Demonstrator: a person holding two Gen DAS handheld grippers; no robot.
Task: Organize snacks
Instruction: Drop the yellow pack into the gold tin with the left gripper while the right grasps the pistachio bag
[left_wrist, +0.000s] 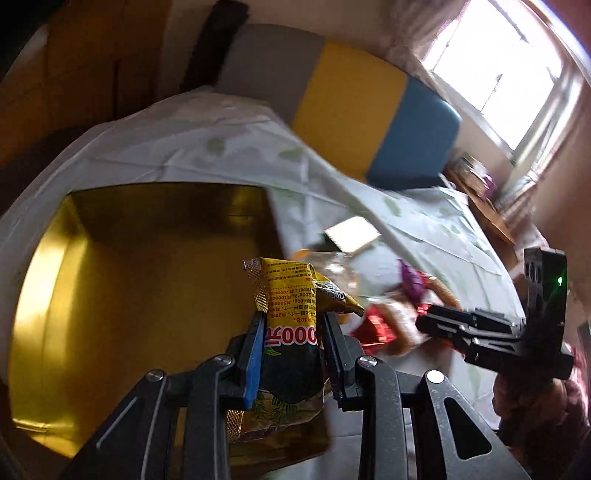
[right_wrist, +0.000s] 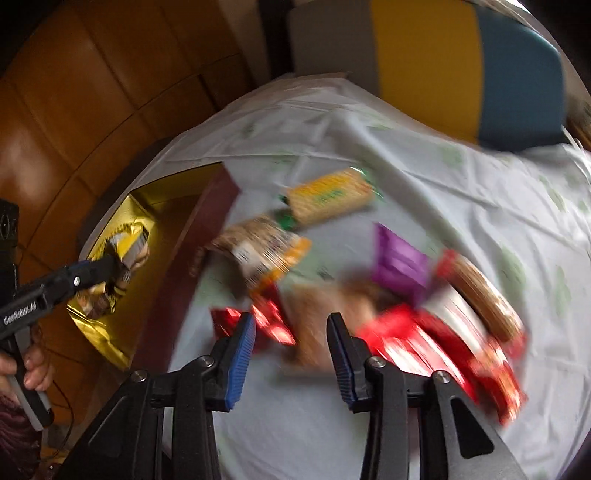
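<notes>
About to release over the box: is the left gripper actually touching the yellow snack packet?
Touching. The left wrist view shows the left gripper with both pads pressed against the yellow snack packet, pinching it above the gold box.

snack pile (right_wrist: 388, 295): smeared by motion in the right wrist view; wrapper print unreadable, edges run together.
brown snack (right_wrist: 325, 321): between the right jaws, too blurred to tell what it is.
yellow packet (left_wrist: 291, 314): lower half hidden behind the left jaws and linkage.
gold box (left_wrist: 129, 277): near corner cut off by the left wrist view's edge.
person's hand (right_wrist: 33, 365): partly out of frame.
</notes>
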